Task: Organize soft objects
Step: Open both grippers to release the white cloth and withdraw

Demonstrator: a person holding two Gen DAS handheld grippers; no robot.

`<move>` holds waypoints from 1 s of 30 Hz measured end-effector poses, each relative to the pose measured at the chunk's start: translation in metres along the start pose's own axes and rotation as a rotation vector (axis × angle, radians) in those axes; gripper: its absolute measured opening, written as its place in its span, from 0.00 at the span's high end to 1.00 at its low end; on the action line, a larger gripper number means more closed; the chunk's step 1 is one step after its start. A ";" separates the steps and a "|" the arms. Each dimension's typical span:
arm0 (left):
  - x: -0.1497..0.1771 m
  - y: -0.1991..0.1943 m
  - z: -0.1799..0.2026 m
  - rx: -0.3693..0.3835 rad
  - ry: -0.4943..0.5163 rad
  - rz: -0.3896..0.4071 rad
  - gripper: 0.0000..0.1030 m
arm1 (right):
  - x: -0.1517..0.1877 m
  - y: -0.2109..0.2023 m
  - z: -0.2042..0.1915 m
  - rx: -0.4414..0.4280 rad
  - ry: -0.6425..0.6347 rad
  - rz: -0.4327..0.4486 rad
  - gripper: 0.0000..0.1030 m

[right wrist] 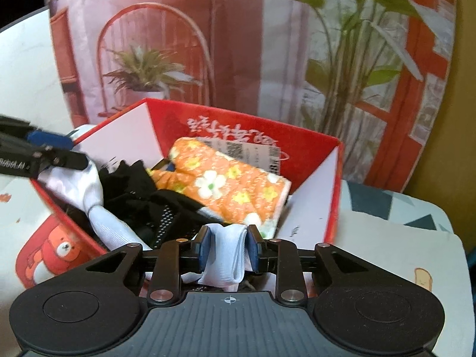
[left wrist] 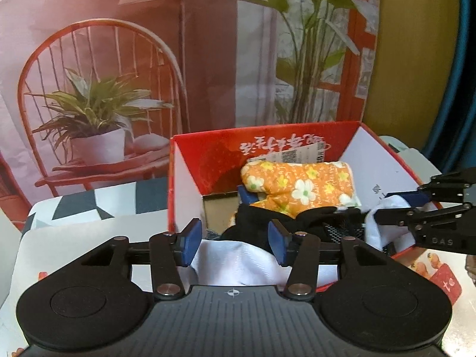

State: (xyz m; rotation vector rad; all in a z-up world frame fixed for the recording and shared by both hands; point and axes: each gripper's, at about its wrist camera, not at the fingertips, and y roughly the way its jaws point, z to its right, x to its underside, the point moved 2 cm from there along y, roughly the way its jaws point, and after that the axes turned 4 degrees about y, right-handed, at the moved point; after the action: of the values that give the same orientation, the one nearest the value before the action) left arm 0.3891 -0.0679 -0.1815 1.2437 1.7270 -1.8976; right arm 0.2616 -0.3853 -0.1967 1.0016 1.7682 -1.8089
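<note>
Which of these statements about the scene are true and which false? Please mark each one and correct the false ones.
1. The orange flowered mitt lies inside the red box. True.
2. The left gripper is clamped shut on the white cloth. False: its jaws stand apart, with the cloth loose between them.
3. White cloth sits between the jaws of the right gripper. True.
4. The box is empty apart from the mitt. False: a black fabric item and white cloth are in it too.
5. The mitt is blue with stripes. False: it is orange with flowers.
</note>
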 end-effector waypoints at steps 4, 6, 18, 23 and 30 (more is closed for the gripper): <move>0.002 -0.003 0.008 0.014 0.028 0.000 0.49 | 0.001 0.002 -0.003 -0.034 0.011 -0.022 0.75; 0.004 -0.005 0.010 0.022 0.029 0.002 0.49 | 0.002 0.003 -0.005 -0.048 0.010 -0.036 0.75; 0.019 -0.025 0.000 0.017 -0.026 0.021 0.40 | 0.012 -0.025 0.003 0.003 0.115 0.066 0.41; 0.031 -0.041 -0.001 0.043 -0.070 0.058 0.28 | 0.021 -0.045 0.006 0.000 0.186 0.131 0.06; 0.054 -0.059 0.004 0.068 -0.084 0.080 0.28 | 0.035 -0.070 0.002 0.020 0.212 0.206 0.00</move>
State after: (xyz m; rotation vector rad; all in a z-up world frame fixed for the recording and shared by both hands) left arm 0.3140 -0.0398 -0.1831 1.2197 1.5597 -1.9478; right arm 0.1874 -0.3732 -0.1752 1.3742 1.6949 -1.6471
